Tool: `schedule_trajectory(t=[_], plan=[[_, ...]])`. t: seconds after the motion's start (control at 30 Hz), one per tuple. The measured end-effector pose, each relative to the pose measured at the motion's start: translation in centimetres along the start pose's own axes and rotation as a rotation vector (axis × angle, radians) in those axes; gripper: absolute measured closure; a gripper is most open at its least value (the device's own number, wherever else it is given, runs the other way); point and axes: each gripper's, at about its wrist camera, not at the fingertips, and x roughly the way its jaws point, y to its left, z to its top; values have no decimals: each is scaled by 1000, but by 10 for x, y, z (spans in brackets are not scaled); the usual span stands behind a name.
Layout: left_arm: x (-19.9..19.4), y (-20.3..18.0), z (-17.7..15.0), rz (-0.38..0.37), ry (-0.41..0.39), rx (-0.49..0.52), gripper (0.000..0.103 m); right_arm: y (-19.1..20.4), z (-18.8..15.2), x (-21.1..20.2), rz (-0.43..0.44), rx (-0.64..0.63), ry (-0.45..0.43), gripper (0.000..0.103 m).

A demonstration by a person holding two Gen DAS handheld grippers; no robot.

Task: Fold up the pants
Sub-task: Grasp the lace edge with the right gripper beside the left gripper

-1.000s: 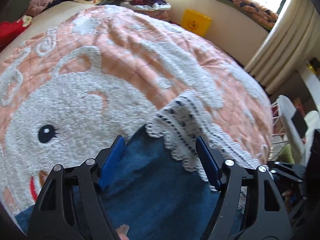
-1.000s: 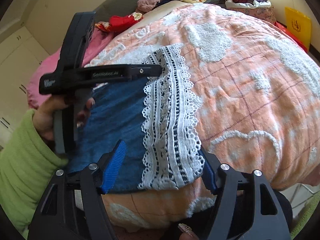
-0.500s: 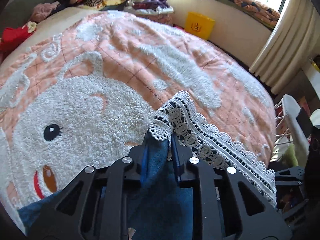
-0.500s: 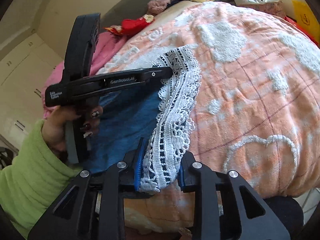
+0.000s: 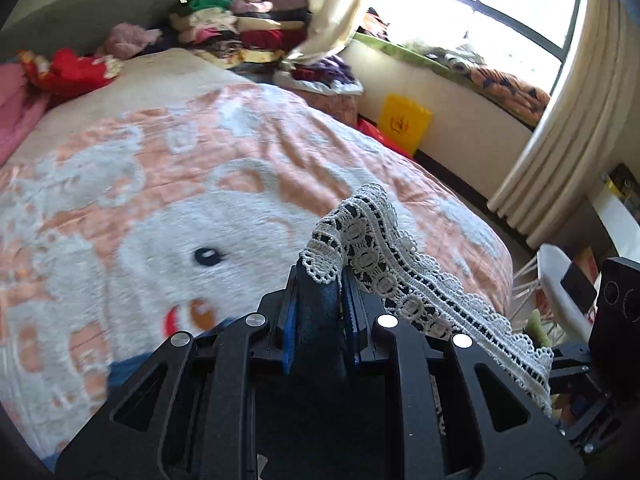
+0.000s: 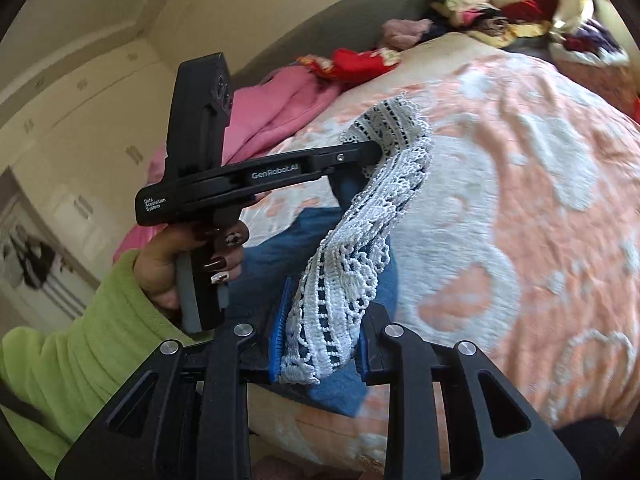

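Blue denim pants (image 6: pixel 316 236) with a white lace hem (image 6: pixel 352 264), lifted at the near edge of a bed. The hem band runs as a slack strip between the two grippers: in the right wrist view its long axis climbs from the near centre up and to the right, toward the far tip of the left gripper (image 6: pixel 372 152); in the left wrist view the same band (image 5: pixel 404 280) descends from the centre toward the near right. The denim hangs below the band and trails toward the near left.

Left gripper (image 5: pixel 320 312): fingers narrow, blue pads pressed on a bunched fold of denim with lace draped over the top. Right gripper (image 6: pixel 318 340): fingers narrow, clamped on the gathered lace and the denim behind it. The person's left hand (image 6: pixel 188 256), in a green sleeve (image 6: pixel 76 344), grasps the left gripper's handle.

Surroundings: an orange and white quilt (image 5: pixel 160 208) with a cartoon face covers the bed beneath the pants. A pink garment (image 6: pixel 280 108) and a red garment (image 6: pixel 360 60) lie at the far left; stacked clothes (image 5: pixel 240 20) lie at the far end; a yellow bag (image 5: pixel 404 124) stands against the wall under the window (image 5: pixel 480 12), with a curtain (image 5: pixel 560 152) at right.

The waistband and most of the pant legs are cut off by the gripper bodies; the quilt is motion-blurred.
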Motion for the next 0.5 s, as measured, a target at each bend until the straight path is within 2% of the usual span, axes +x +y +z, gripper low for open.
schedule_trajectory(t=[0.23, 0.37, 0.43, 0.47, 0.5], plan=[[-14, 58, -40, 24, 0, -186, 88, 22, -7, 64, -13, -67, 138, 77], [-30, 80, -59, 43, -27, -266, 81, 38, -9, 83, -28, -119, 186, 77], [-47, 92, -67, 72, -60, -304, 78, 53, -9, 86, -25, -169, 192, 77], [-56, 99, -71, 99, -74, -322, 73, 63, -8, 91, -36, -212, 196, 75], [-67, 105, -76, 158, -81, -336, 71, 71, -11, 93, -42, -245, 201, 75]])
